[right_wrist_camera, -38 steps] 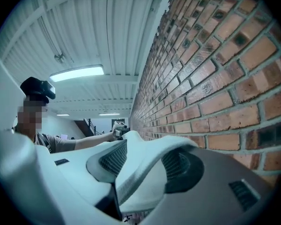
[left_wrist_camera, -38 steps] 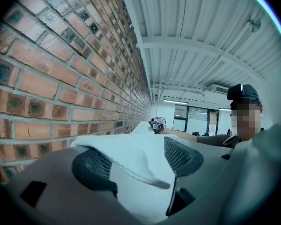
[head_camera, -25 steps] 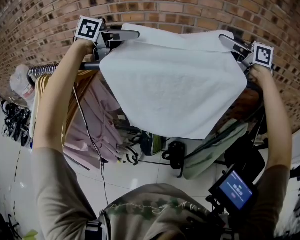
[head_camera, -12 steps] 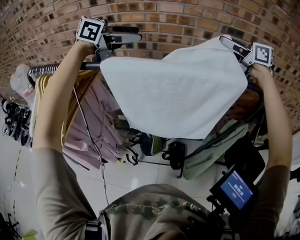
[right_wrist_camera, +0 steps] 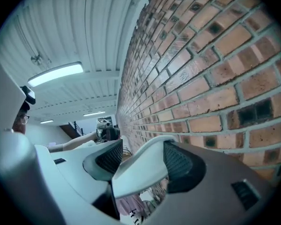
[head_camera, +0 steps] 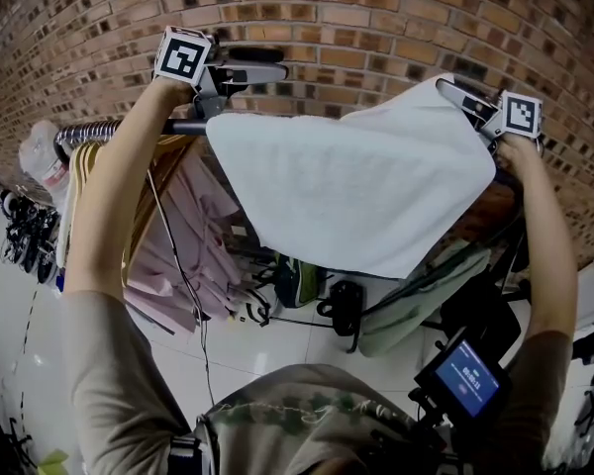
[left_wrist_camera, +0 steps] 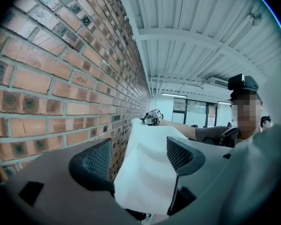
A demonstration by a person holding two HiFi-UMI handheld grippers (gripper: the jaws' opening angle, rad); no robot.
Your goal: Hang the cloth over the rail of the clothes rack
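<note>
A white cloth (head_camera: 356,186) hangs spread in front of the dark rail (head_camera: 183,127) of the clothes rack and hides most of it. My right gripper (head_camera: 445,85) is shut on the cloth's upper right corner, and a fold of the cloth (right_wrist_camera: 140,168) fills the gap between the jaws in the right gripper view (right_wrist_camera: 143,161). My left gripper (head_camera: 277,64) stands open just above the cloth's upper left corner. In the left gripper view (left_wrist_camera: 138,153) the jaws are wide apart, with the cloth (left_wrist_camera: 145,172) lying loose between them.
A brick wall (head_camera: 376,18) stands close behind the rail. Pink garments on hangers (head_camera: 178,236) fill the left of the rack, and a green garment (head_camera: 426,285) hangs at lower right. A small screen (head_camera: 465,374) sits near my right elbow, above the white tiled floor (head_camera: 267,354).
The left gripper has opened and let go of the cloth. The cloth's left corner has dropped below it to the rail. The right gripper keeps its hold and has barely moved.
</note>
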